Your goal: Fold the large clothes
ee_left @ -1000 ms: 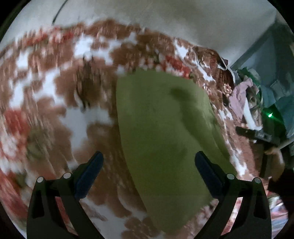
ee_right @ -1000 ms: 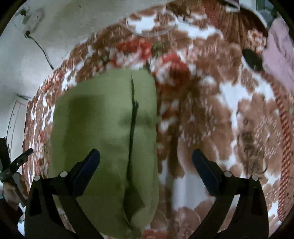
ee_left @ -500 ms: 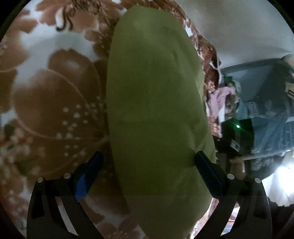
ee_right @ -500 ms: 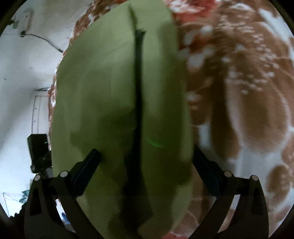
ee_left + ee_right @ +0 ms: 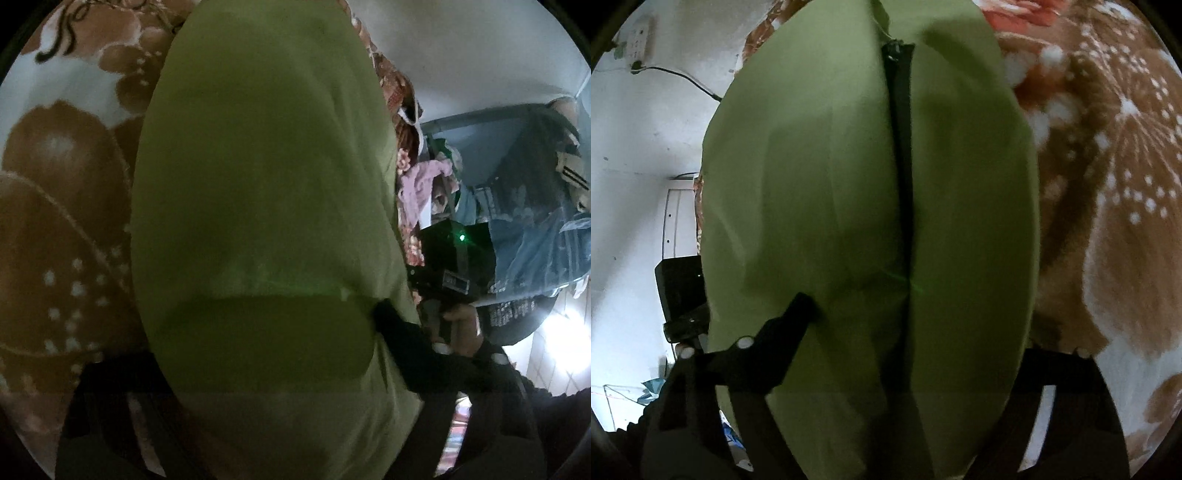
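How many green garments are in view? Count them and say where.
1: the garment sits over the blanket, mid-frame in both views. More may hide beneath.

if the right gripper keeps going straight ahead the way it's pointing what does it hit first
The green garment, most likely. It fills the space between the right gripper's fingers and runs on ahead, its dark zipper near the centre line. Depth is unclear, but the cloth looks already at the fingers.

the garment (image 5: 266, 221) is plain olive green, with a black zipper (image 5: 903, 166) down its middle. the blanket (image 5: 1108, 184) under it is brown and white with red flowers and small white dots. the wall (image 5: 646, 147) is white.
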Action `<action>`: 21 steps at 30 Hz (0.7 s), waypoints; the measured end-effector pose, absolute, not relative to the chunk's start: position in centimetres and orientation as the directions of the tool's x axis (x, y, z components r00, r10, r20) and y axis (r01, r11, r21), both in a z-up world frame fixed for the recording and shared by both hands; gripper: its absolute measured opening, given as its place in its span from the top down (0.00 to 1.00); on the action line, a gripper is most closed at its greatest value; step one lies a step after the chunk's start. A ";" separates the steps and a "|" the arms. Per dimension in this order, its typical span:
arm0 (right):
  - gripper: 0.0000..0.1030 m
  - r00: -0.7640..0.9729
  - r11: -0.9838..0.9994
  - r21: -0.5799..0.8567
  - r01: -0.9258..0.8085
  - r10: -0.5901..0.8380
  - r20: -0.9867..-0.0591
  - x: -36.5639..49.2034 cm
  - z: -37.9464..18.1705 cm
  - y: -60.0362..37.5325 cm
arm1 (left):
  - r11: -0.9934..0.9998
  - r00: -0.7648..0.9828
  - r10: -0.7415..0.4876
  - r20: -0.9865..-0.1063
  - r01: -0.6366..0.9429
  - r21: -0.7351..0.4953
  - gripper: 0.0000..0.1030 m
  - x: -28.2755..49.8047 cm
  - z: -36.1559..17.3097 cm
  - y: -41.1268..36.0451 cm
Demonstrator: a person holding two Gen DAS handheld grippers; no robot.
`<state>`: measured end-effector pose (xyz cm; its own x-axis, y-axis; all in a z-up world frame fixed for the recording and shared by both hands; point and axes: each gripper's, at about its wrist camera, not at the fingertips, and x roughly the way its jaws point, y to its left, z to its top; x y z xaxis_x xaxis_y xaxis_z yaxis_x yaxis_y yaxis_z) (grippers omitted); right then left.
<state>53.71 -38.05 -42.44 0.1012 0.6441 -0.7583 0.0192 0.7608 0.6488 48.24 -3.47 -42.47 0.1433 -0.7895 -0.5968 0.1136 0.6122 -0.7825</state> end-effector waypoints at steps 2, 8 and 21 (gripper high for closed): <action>0.46 0.101 0.759 0.651 0.003 0.648 -0.755 53.6 -42.1 -37.8 | 0.616 0.145 -0.786 -0.601 0.106 -0.781 0.42 48.2 -42.4 -3.9; 0.72 0.130 0.785 0.617 -0.048 0.618 -0.776 53.3 -40.1 -37.4 | 0.662 0.186 -0.750 -0.635 0.198 -0.723 0.67 48.0 -39.6 -5.1; 0.69 0.100 0.827 0.559 -0.060 0.562 -0.821 53.3 -36.7 -36.6 | 0.652 0.175 -0.758 -0.628 0.197 -0.732 0.69 47.9 -37.6 -4.9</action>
<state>53.33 -36.61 -36.70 0.1003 0.5623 -0.8208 -0.0598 0.8269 0.5592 47.92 -4.92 -37.61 0.1749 -0.7582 -0.6281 0.1970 0.6520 -0.7322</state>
